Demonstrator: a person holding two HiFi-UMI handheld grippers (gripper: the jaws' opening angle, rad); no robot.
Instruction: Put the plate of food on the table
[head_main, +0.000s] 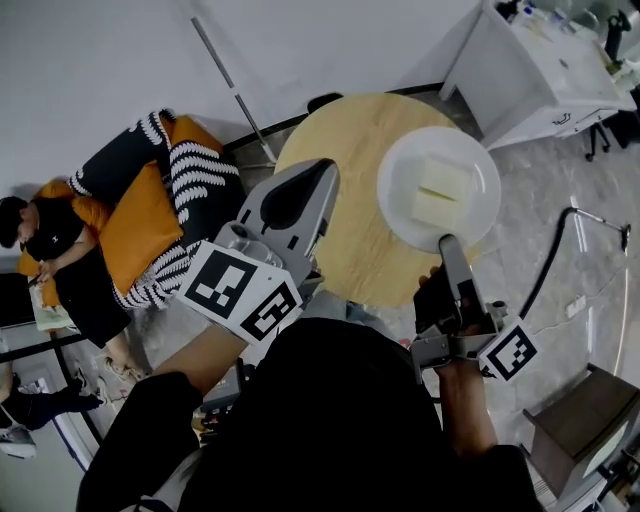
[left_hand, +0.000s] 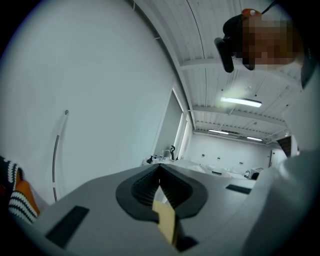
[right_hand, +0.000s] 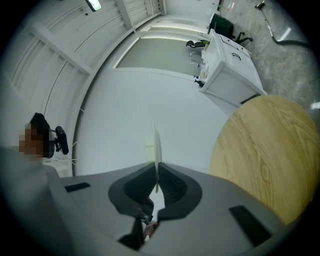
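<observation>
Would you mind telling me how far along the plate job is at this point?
Done: the right tongs are clamped on the rim of the plate, food on top. In hand: the plate is held over the round table, apparently not resting on it. Left: lower it onto the wood and release. The left tongs are shut, not helping.

Dim head view; fisheye vignetting elsewhere.

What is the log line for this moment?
right gripper: shut on plate rim | plate: with food, over table | left gripper: shut, empty
</observation>
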